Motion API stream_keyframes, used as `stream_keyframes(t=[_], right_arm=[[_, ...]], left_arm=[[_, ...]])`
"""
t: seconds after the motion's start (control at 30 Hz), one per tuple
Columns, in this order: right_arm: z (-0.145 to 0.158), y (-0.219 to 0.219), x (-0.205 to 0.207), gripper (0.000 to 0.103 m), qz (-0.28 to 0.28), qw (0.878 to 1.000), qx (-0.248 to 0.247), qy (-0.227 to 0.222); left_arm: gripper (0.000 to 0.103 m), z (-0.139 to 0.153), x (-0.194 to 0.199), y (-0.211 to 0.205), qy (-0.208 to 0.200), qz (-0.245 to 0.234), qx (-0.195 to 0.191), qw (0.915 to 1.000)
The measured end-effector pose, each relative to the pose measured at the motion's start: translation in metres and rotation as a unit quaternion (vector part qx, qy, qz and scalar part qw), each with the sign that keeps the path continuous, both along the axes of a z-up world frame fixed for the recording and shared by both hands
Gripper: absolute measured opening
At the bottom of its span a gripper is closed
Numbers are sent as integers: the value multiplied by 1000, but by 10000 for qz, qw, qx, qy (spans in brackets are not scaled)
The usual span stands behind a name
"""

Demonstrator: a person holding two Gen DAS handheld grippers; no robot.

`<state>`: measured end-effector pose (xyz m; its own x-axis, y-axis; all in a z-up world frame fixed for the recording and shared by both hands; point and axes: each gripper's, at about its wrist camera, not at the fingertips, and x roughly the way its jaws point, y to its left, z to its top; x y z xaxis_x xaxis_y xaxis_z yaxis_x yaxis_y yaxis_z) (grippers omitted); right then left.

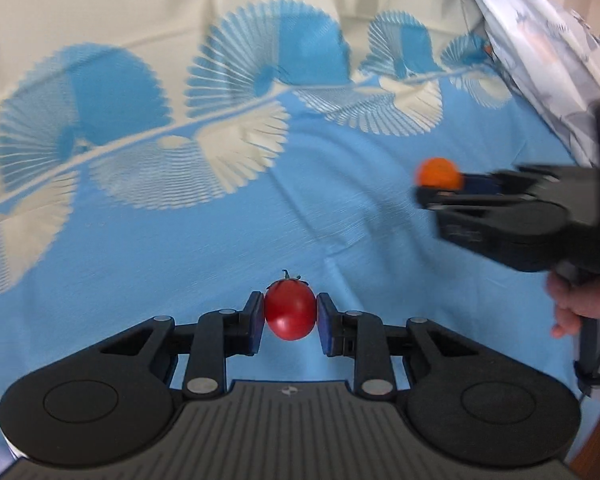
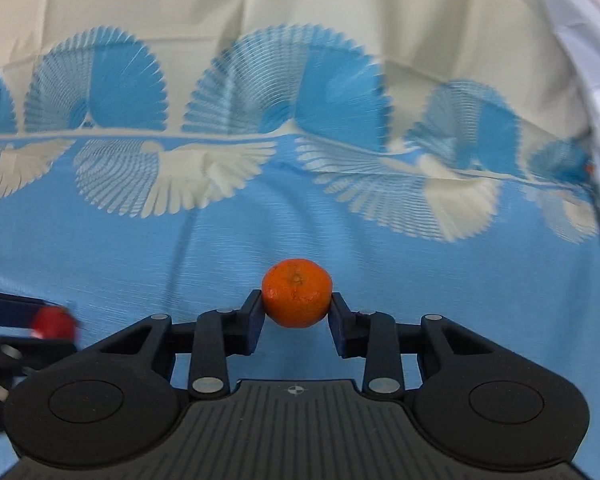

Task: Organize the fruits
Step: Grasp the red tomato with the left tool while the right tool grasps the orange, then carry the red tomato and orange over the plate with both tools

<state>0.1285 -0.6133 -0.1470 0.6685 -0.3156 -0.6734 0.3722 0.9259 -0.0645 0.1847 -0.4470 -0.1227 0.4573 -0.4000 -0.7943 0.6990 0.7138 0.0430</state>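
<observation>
My left gripper (image 1: 290, 312) is shut on a red tomato (image 1: 289, 309) with a green stem, held above the blue patterned cloth (image 1: 180, 248). My right gripper (image 2: 296, 306) is shut on an orange mandarin (image 2: 297, 298). In the left wrist view the right gripper (image 1: 436, 184) comes in from the right edge with the mandarin (image 1: 438, 172) at its tip, blurred. In the right wrist view the left gripper (image 2: 54, 326) shows at the left edge with the tomato (image 2: 52, 326), blurred.
The cloth (image 2: 340, 248) is blue in front and cream at the back, with a band of fan-shaped patterns. A white and grey patterned fabric (image 1: 548, 60) lies along the right side. A person's hand (image 1: 576, 308) holds the right gripper's handle.
</observation>
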Motion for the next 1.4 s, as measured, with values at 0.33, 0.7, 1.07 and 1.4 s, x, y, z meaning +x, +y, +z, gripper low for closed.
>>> stream_keyframes(t=[0.33, 0.7, 1.07, 1.4], right_arm=[[96, 100, -144, 36, -163, 9968, 232, -749], [151, 263, -223, 36, 1014, 9865, 770, -1026], [181, 403, -272, 36, 2209, 9673, 707, -1021], [191, 448, -296, 37, 2601, 9596, 406, -994]], left_arm=[[31, 94, -88, 136, -234, 879, 114, 9958], [31, 149, -174, 295, -532, 1901, 0, 9803], [31, 164, -234, 406, -596, 2633, -214, 9626], [31, 166, -263, 444, -596, 2836, -465, 9560]])
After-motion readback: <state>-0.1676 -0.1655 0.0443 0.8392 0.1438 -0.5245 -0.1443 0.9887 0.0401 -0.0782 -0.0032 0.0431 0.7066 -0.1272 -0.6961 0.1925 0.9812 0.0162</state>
